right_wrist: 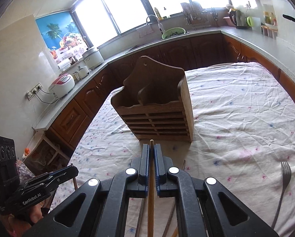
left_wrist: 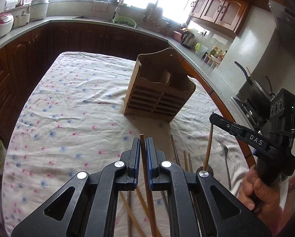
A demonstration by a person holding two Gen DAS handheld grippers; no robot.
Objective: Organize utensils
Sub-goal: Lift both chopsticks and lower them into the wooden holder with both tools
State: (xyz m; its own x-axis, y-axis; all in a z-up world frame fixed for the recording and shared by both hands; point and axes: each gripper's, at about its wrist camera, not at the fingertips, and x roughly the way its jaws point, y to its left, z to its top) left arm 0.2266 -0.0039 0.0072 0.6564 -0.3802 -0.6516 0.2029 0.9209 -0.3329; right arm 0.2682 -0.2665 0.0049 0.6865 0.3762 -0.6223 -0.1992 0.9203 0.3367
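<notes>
A home kitchen, lived in and in daily use.
Dark wooden cabinets (right_wrist: 179, 47) run under a grey L-shaped counter (right_wrist: 206, 32) with a sink tap (right_wrist: 152, 19) below bright windows (right_wrist: 127, 6). Rice cookers (right_wrist: 61, 86), an electric kettle (left_wrist: 187, 37) and condiment bottles (left_wrist: 216, 54) line it, and a floral cloth (left_wrist: 72, 102) covers the table.

brown wooden holder (right_wrist: 157, 106) | white floral tablecloth (right_wrist: 236, 102) | tan chopstick (left_wrist: 145, 169)
</notes>
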